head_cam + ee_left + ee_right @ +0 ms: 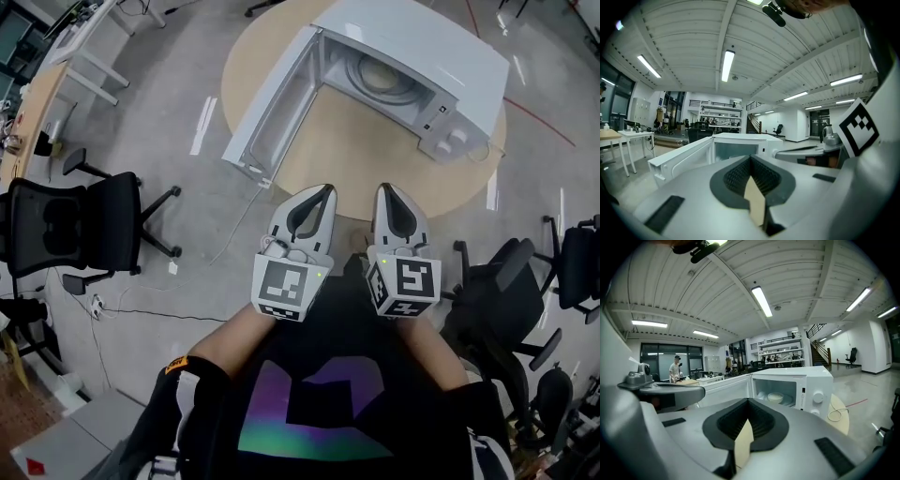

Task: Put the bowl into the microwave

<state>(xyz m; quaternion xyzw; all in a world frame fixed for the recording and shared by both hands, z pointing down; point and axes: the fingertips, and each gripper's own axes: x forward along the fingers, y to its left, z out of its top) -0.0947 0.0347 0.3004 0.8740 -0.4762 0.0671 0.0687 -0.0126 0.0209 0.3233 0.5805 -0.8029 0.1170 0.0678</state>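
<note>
A white microwave (pixel 441 66) stands on a round wooden table (pixel 366 159) with its door (pixel 272 108) swung wide open to the left. A pale bowl (pixel 380 75) sits inside on the turntable; the right gripper view shows the bowl (pixel 775 397) in the lit cavity. My left gripper (pixel 322 193) and right gripper (pixel 387 191) are held side by side near my body, just short of the table's near edge. Both point at the microwave, shut and holding nothing. In the left gripper view the gripper (pixel 751 161) faces the open door (pixel 682 161).
A black office chair (pixel 84 225) stands at the left, and more chairs (pixel 506 300) crowd the right. A white cable (pixel 234 230) runs from the table down across the floor. A desk (pixel 56 84) lies at the far left. A person (pixel 674 369) stands far off.
</note>
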